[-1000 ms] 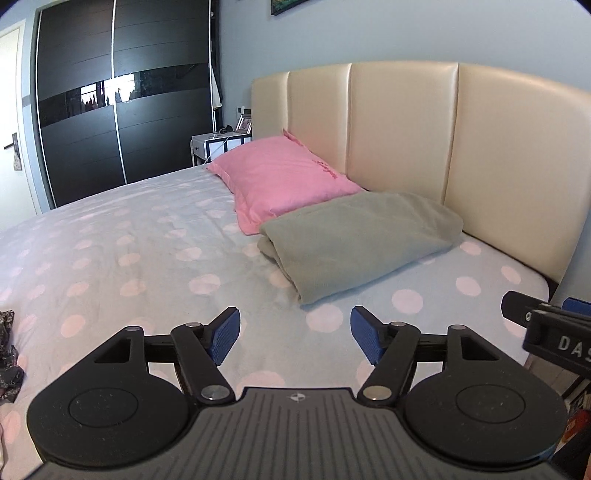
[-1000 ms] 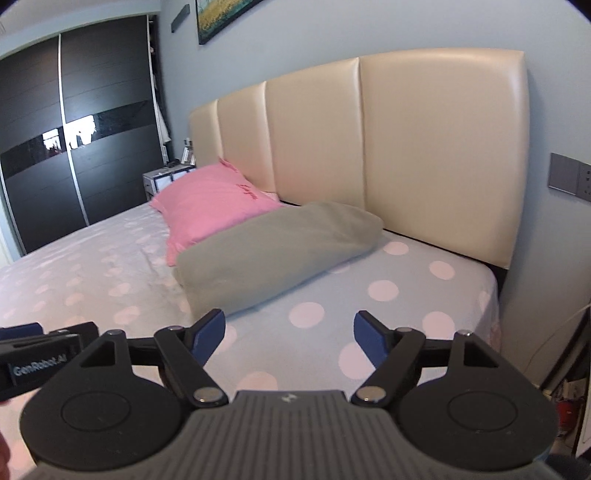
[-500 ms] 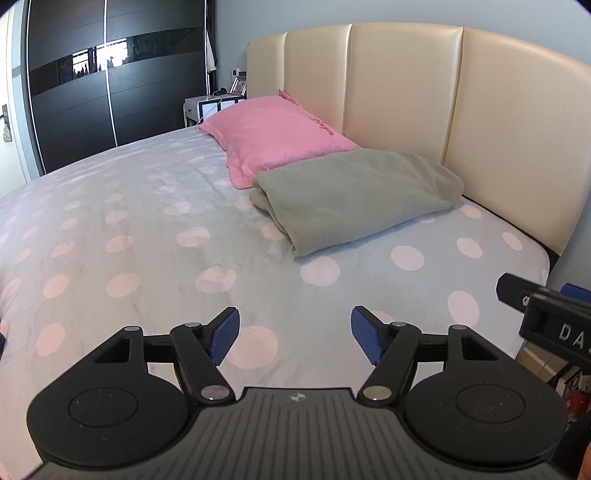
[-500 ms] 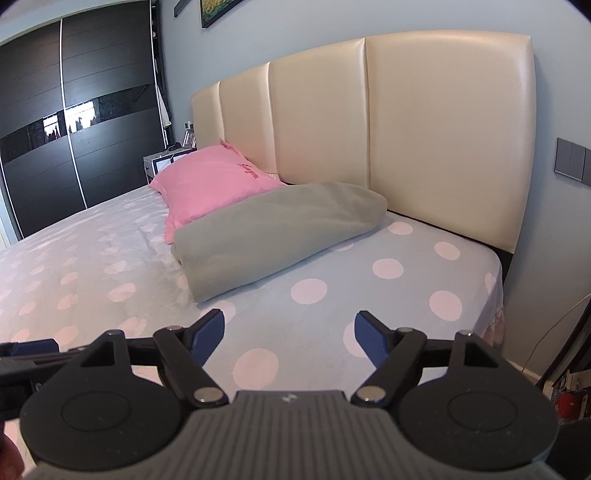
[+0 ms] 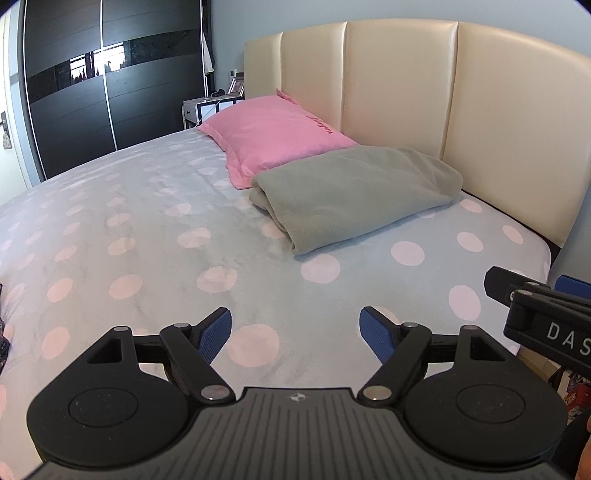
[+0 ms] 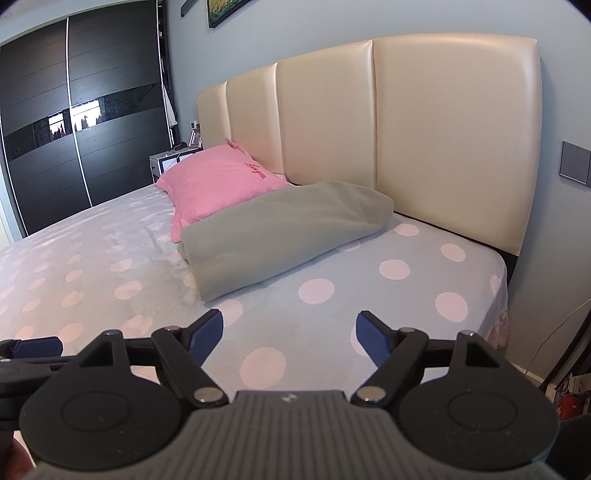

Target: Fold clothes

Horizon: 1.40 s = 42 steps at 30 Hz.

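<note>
The folded grey garment lay far ahead of both tongs, by the headboard, overlapping the pink pillow. Left tongs were opening, empty; right tongs stood released, empty.

Cream padded headboard against blue-grey wall, dark sliding wardrobe beyond.

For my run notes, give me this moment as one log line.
left gripper: jaws opening, empty | right gripper: open, empty | grey folded blanket: on bed, untouched, overlapping pink pillow
</note>
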Each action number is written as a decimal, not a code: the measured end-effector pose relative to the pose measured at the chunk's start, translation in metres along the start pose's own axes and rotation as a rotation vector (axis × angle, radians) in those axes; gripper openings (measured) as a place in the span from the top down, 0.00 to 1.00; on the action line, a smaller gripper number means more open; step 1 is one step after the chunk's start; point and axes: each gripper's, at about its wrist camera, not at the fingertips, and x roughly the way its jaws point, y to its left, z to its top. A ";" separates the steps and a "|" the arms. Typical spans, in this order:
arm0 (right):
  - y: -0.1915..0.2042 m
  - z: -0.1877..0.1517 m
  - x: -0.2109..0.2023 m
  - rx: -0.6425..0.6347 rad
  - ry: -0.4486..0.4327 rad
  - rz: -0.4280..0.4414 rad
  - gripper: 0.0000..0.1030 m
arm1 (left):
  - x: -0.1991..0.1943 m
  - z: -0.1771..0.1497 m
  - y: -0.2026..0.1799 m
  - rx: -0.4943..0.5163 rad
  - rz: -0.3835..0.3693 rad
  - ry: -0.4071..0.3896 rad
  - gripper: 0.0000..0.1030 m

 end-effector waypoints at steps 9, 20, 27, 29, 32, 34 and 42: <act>0.001 0.000 0.001 -0.002 0.006 0.000 0.20 | -0.001 -0.001 -0.005 0.020 -0.009 0.009 0.26; 0.004 -0.001 0.001 0.002 0.008 -0.005 0.20 | -0.001 -0.001 -0.009 0.028 -0.011 0.015 0.26; 0.005 -0.002 0.002 -0.009 -0.002 -0.003 0.20 | -0.002 -0.003 -0.012 0.039 -0.017 0.019 0.26; 0.004 -0.003 0.002 -0.007 -0.002 -0.002 0.20 | -0.003 -0.003 -0.013 0.043 -0.019 0.020 0.26; 0.003 -0.003 0.003 -0.010 -0.004 -0.002 0.20 | -0.004 -0.004 -0.014 0.047 -0.022 0.021 0.26; 0.003 -0.003 0.002 -0.011 -0.004 -0.003 0.20 | -0.003 -0.004 -0.015 0.050 -0.024 0.022 0.26; 0.005 -0.004 0.002 -0.016 -0.003 -0.002 0.19 | -0.003 -0.006 -0.018 0.061 -0.037 0.030 0.26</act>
